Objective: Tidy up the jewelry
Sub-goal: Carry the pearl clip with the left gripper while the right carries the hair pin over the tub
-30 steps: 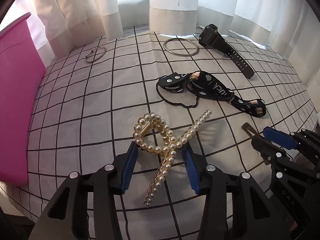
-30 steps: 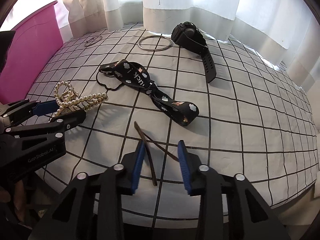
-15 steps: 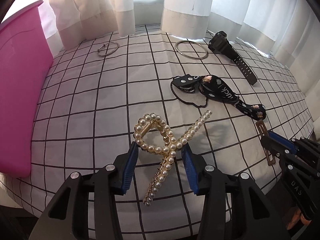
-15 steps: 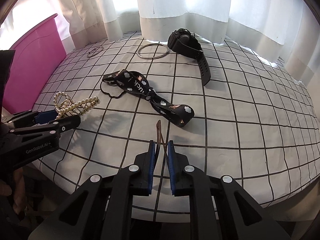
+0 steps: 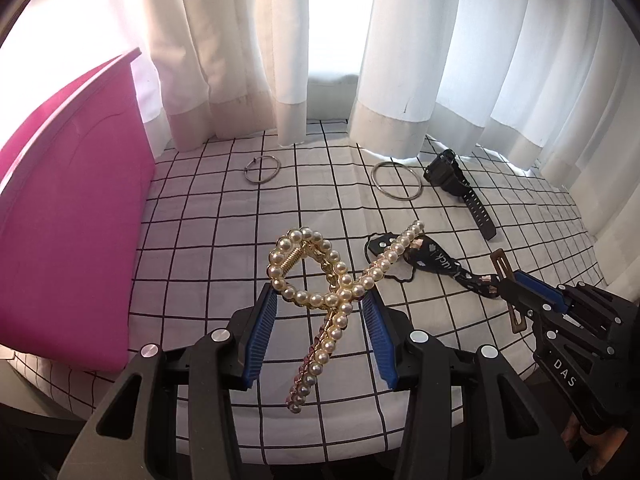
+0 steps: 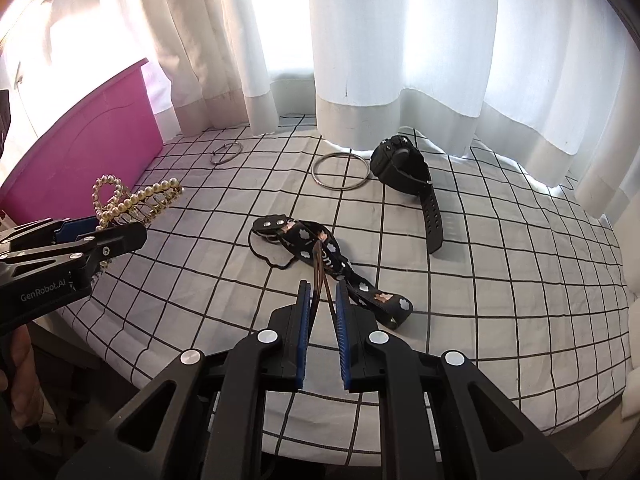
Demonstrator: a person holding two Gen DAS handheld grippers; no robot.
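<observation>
My left gripper [image 5: 320, 304] is shut on a pearl hair claw [image 5: 340, 280] and holds it in the air above the checked cloth; the claw also shows in the right wrist view [image 6: 128, 202]. My right gripper [image 6: 322, 292] is shut on a thin brown hair clip [image 6: 318, 268], lifted off the cloth; the clip also shows in the left wrist view [image 5: 506, 276]. A black patterned strap [image 6: 332, 264], a black watch [image 6: 404, 170], a large metal ring [image 6: 340, 170] and a small ring [image 6: 226, 153] lie on the cloth.
A pink box [image 5: 68, 216] stands at the left edge of the table, also in the right wrist view [image 6: 88, 148]. White curtains [image 5: 320, 52] hang close behind the table. The checked cloth [image 6: 500, 280] ends in a rounded front edge.
Both grippers have risen off the cloth. The left one lifted the pearl claw; the right one closed on the brown clip and lifted it.
</observation>
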